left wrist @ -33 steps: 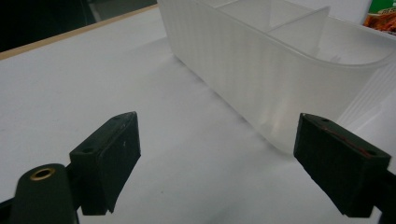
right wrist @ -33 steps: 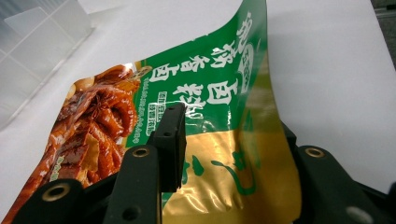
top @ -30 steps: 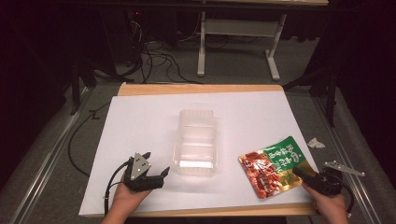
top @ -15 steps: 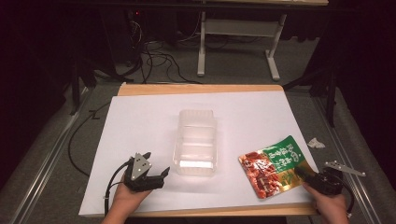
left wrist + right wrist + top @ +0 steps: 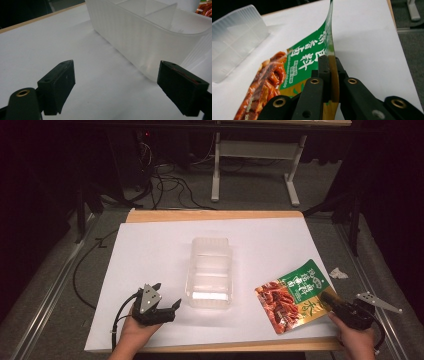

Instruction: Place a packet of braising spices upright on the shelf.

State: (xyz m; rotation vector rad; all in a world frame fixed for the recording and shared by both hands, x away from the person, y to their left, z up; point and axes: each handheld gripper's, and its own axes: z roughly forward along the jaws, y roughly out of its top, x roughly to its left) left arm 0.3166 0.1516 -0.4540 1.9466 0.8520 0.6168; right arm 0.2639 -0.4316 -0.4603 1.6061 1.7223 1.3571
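Black jaws of the right tool point(image 5: 329, 75) are clenching the green-and-red snack pouch point(image 5: 294, 72) by its edge, the pouch lying near the white worktop's point(image 5: 150, 250) right front corner. Left tool point(image 5: 116, 87) is resting with jaws spread wide, gripping nothing, just beside the clear plastic container point(image 5: 150, 32), which is sitting mid-worktop.

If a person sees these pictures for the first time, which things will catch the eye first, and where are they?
The bright green and red snack pouch stands out most, lying at the right front of the white table cover, its edge pinched in the shut right gripper. Next comes the clear plastic container with inner dividers at the middle of the table. The left gripper sits open just beside its near left corner, holding nothing.
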